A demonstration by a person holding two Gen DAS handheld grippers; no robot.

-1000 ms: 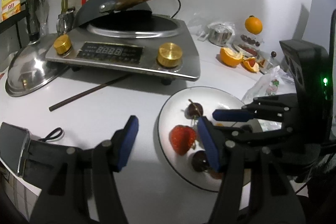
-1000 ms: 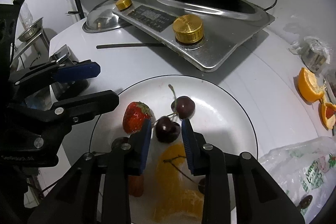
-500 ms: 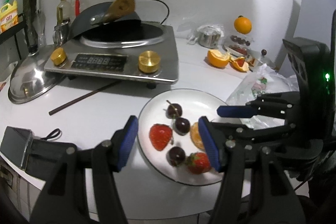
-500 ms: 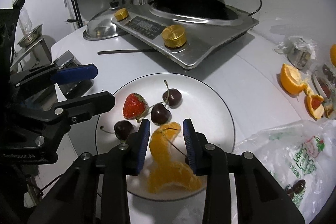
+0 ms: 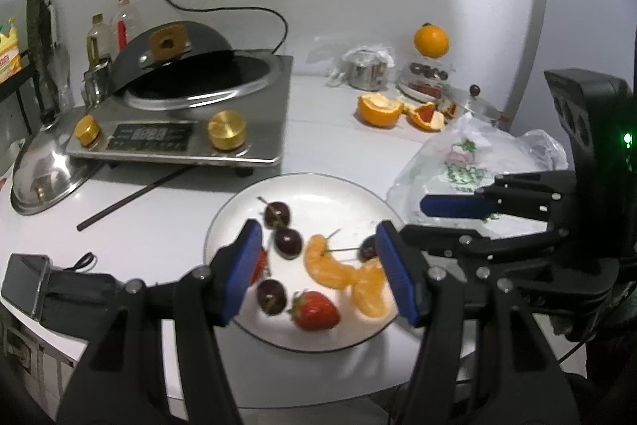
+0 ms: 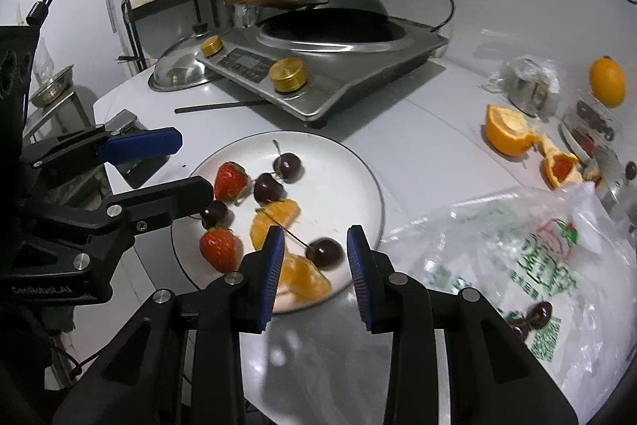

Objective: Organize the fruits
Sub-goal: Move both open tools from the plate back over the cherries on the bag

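The right gripper (image 6: 315,257), its jaws part open and gripping nothing, is hovering just over the near cherry (image 6: 327,253) on the plate (image 6: 360,162), stem pointing up-left over the orange segments (image 6: 292,245). The left gripper (image 5: 318,263), wider and also empty, is sitting farther back. 2 strawberries (image 6: 218,253) and a plastic bag (image 6: 517,237) are flanking the cherry.

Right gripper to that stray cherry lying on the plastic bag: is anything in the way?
Nothing visible blocks it. The cherry lies exposed on top of the plastic bag, right of the right gripper, whose jaws stand open and empty over the plate edge. Only crinkled bag lies between them.
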